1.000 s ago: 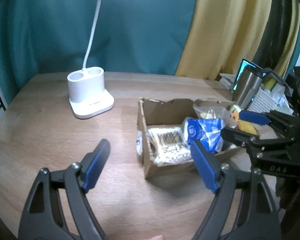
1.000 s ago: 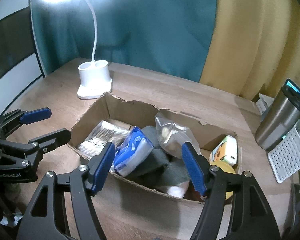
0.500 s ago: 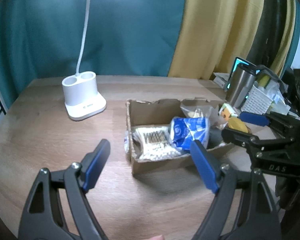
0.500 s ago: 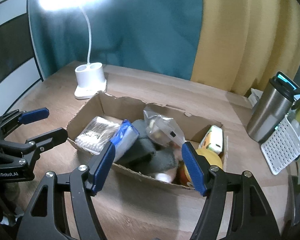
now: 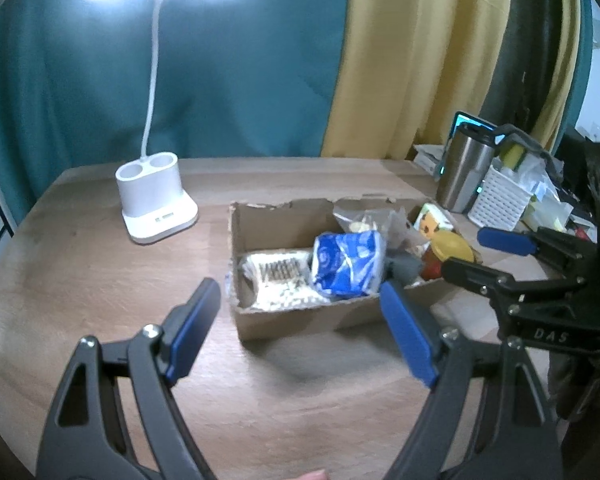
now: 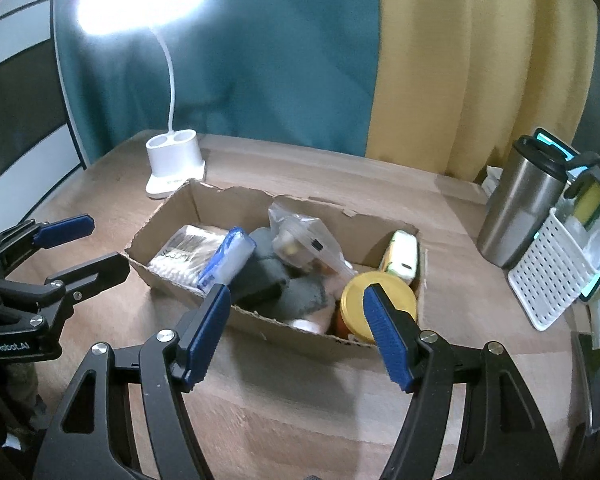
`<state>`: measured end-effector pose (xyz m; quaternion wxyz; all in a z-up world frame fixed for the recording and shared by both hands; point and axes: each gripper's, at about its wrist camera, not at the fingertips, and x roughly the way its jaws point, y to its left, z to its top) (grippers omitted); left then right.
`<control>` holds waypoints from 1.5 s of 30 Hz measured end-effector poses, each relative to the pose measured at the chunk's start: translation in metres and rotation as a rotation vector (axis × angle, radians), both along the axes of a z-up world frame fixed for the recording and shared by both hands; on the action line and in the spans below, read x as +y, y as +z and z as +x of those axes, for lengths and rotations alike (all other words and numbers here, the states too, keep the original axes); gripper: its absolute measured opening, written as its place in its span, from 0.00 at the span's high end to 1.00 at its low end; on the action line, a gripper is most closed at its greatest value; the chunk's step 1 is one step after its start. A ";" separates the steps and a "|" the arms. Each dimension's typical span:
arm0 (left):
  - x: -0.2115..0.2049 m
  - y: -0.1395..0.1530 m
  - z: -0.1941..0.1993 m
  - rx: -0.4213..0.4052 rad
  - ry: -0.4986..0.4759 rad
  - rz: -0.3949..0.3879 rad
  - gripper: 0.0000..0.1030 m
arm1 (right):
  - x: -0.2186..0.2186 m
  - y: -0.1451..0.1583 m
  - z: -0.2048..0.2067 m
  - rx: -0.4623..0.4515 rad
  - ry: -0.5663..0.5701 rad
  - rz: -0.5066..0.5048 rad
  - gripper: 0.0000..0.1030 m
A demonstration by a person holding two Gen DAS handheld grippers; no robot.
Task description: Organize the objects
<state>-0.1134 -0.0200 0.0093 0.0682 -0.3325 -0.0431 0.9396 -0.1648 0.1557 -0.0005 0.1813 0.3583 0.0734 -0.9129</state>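
A torn cardboard box (image 5: 300,322) (image 6: 168,222) sits on the wooden table. Inside lie a pack of cotton swabs (image 5: 278,280) (image 6: 186,250), a blue-and-white packet (image 5: 346,262) (image 6: 228,258), a clear bag (image 6: 302,238), grey cloth (image 6: 276,280), a yellow-lidded jar (image 5: 450,244) (image 6: 376,300) and a small carton (image 6: 402,256). My left gripper (image 5: 300,320) hovers open in front of the box's near left corner. My right gripper (image 6: 296,320) hangs open before the box's near wall. Nothing is between either pair of blue pads.
A white lamp base (image 5: 156,204) (image 6: 176,164) with a lit head stands at the back left. A steel tumbler (image 5: 462,168) (image 6: 520,204) and a white perforated basket (image 5: 500,200) (image 6: 548,270) crowd the right side. Teal and yellow curtains hang behind.
Both grippers have drawn back from the box and slightly up, so the box looks smaller and farther. Their jaw openings are unchanged.
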 end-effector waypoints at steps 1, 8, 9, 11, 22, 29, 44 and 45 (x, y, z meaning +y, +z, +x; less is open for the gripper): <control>0.002 0.001 0.001 0.001 -0.002 -0.001 0.19 | 0.002 0.000 0.002 0.002 -0.002 -0.003 0.30; 0.013 0.004 0.010 0.006 -0.015 -0.009 0.19 | 0.012 0.002 0.012 0.009 -0.011 -0.014 0.30; 0.015 0.004 0.011 0.006 -0.016 -0.010 0.19 | 0.014 0.002 0.013 0.006 -0.009 -0.014 0.30; 0.017 0.004 0.014 0.007 -0.019 -0.011 0.19 | 0.017 0.001 0.016 0.005 -0.012 -0.016 0.30; 0.023 0.005 0.025 0.000 -0.009 -0.008 0.19 | 0.030 0.000 0.031 0.009 -0.031 -0.028 0.30; 0.028 0.002 0.029 0.001 -0.006 -0.031 0.19 | 0.033 -0.001 0.035 0.003 -0.034 -0.033 0.30; 0.027 0.002 0.029 -0.011 0.003 -0.023 0.19 | 0.034 -0.001 0.041 0.000 -0.034 -0.033 0.30; 0.027 0.002 0.028 -0.011 0.006 -0.024 0.19 | 0.035 -0.002 0.041 -0.001 -0.036 -0.034 0.30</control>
